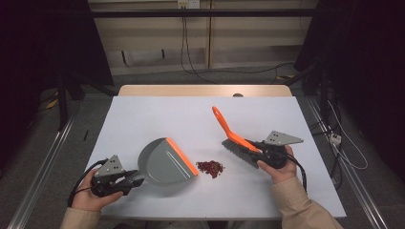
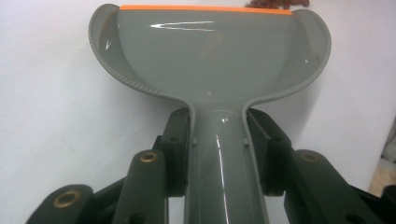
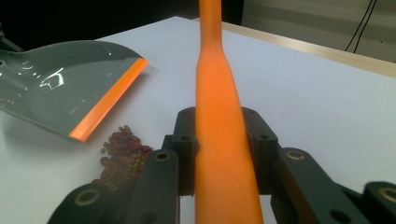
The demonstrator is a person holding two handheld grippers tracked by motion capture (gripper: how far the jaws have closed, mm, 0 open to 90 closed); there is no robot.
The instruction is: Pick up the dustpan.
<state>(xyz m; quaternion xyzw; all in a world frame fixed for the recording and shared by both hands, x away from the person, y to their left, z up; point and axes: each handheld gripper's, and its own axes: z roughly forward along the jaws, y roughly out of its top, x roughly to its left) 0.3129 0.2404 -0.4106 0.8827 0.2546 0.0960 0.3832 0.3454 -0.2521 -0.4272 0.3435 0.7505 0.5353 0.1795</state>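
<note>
Dustpan (image 2: pixel 210 60) handle between jaws, brush (image 3: pixel 219 130) likewise

Brush (image 3: pixel 219 140) bristles hidden in right gripper view; handle tip cut off.

A lab-style recording bay

A white-topped table (image 1: pixel 143 114) is ringed by black curtains (image 1: pixel 43 43), floor rails (image 1: pixel 40 164), trailing cables (image 1: pixel 191 62) and a wall socket (image 1: pixel 187 4).
</note>
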